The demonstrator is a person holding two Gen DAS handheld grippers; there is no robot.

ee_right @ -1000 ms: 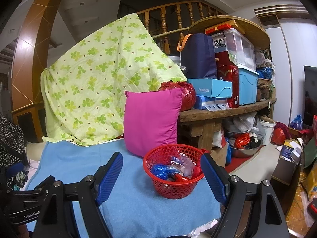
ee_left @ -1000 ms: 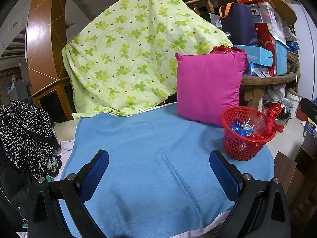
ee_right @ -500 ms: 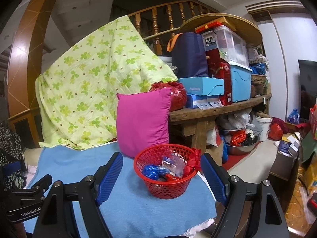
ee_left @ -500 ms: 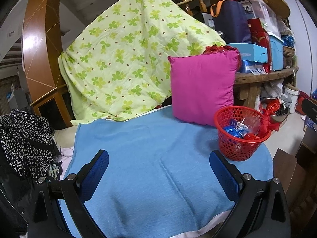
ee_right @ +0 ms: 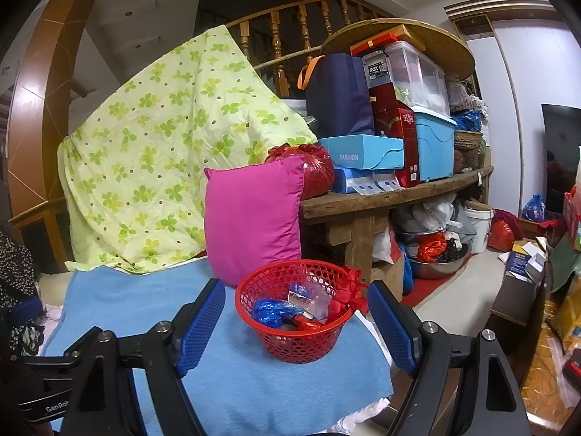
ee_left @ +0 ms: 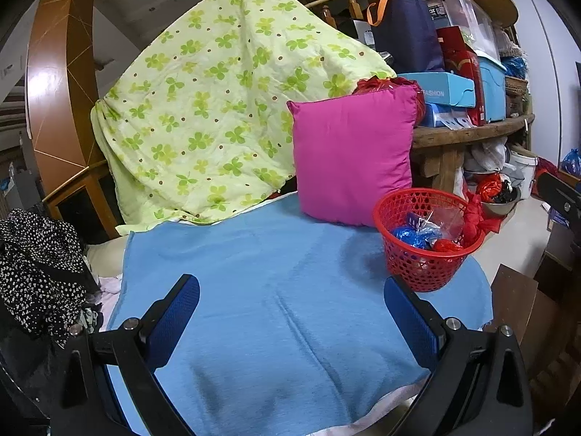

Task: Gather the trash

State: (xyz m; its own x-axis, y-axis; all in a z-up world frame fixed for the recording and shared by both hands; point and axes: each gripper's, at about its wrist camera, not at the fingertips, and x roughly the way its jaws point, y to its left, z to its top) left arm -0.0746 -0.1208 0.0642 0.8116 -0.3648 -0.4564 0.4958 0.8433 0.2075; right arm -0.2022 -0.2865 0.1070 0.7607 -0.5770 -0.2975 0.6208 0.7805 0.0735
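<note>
Through my left camera, my left claw [ee_left: 290,312] was spread wide with nothing between its blue pads [ee_left: 174,312], hanging over the blue blanket [ee_left: 276,276]. The red basket [ee_left: 428,239] stood on the blanket's far right part, ahead of my right-hand pad, and held the trash: a blue wrapper [ee_left: 408,235], a clear wrapper [ee_left: 441,218] and a red one [ee_left: 445,245]. A pink pillow [ee_left: 354,156] leaned upright just behind the basket, against the green-flowered quilt [ee_left: 225,109].

Through my right camera, my right claw [ee_right: 294,321] was also wide and empty, and the basket [ee_right: 297,327] appeared between its two pads [ee_right: 390,323], farther off than they were. A red ribbon [ee_right: 350,290] hung at the basket's right rim. Beyond the pillow [ee_right: 254,218], a wooden bench [ee_right: 381,196] carried stacked boxes and a dark blue bag [ee_right: 337,94].
</note>
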